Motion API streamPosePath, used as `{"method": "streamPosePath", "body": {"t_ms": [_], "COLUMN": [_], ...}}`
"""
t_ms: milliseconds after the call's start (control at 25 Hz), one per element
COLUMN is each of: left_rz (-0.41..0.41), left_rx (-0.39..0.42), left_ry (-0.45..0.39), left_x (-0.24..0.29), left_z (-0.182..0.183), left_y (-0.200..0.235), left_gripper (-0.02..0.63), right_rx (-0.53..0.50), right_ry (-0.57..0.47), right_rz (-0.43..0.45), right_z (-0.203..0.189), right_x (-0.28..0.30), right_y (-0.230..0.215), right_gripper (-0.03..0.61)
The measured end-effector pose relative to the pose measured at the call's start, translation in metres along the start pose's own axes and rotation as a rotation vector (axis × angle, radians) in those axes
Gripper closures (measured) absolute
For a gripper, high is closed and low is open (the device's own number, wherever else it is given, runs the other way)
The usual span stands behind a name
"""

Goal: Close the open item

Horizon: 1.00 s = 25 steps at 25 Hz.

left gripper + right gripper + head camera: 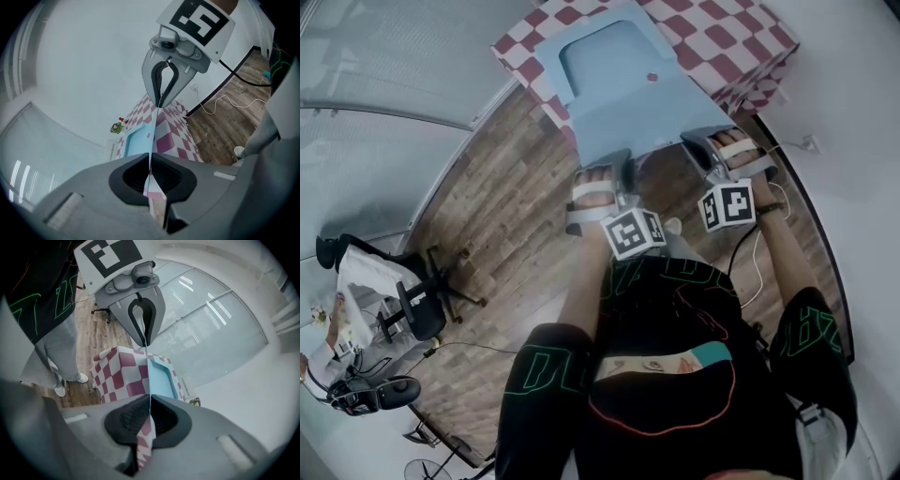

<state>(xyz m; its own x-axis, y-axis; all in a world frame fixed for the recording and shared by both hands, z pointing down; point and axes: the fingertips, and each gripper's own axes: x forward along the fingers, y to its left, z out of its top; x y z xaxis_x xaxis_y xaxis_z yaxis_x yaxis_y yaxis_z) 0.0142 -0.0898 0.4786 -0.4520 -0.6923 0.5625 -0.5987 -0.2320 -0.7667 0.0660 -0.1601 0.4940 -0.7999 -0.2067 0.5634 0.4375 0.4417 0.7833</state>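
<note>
In the head view, your left tool (614, 164) and right tool (708, 141) each pinch the near edge of the lid (623, 103), a pale blue flap lifted off the checked box (722, 37), which stands on the wood floor (506, 216); in the left gripper view, the left tool's jaws press on the lid's thin edge, with the right tool clamped on the same edge further along; in the right gripper view, the right tool's jaws squeeze that edge too, the box just beyond.
</note>
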Motion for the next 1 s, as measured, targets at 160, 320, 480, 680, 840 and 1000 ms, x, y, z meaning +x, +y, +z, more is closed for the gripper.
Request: {"method": "streamPosePath", "body": {"t_ms": [160, 320, 480, 680, 840, 1000], "left_rz": [0.024, 0.039, 0.044, 0.035, 0.042, 0.071], "left_rx": [0.013, 0.034, 0.030, 0.043, 0.044, 0.045], "left_ry": [-0.006, -0.020, -0.014, -0.020, -0.030, -0.032], "left_x": [0.005, 0.009, 0.011, 0.015, 0.020, 0.030], "left_z": [0.006, 0.009, 0.010, 0.009, 0.008, 0.007], "left_y": [0.015, 0.025, 0.044, 0.061, 0.077, 0.095], "left_gripper": [0.592, 0.592, 0.591, 0.584, 0.581, 0.575], "right_rx": [-0.019, -0.037, -0.045, -0.047, -0.064, -0.066], "right_ry": [-0.001, -0.008, -0.023, -0.024, -0.028, -0.037], "right_rz": [-0.035, -0.054, -0.066, -0.066, -0.072, -0.088], "right_z": [-0.003, -0.003, -0.001, 0.001, 0.003, 0.003], "right_x": [0.002, 0.003, 0.007, 0.011, 0.017, 0.027], "right_y": [-0.020, -0.035, -0.052, -0.065, -0.079, -0.097], "right_gripper": [0.569, 0.568, 0.568, 0.566, 0.563, 0.561]}}
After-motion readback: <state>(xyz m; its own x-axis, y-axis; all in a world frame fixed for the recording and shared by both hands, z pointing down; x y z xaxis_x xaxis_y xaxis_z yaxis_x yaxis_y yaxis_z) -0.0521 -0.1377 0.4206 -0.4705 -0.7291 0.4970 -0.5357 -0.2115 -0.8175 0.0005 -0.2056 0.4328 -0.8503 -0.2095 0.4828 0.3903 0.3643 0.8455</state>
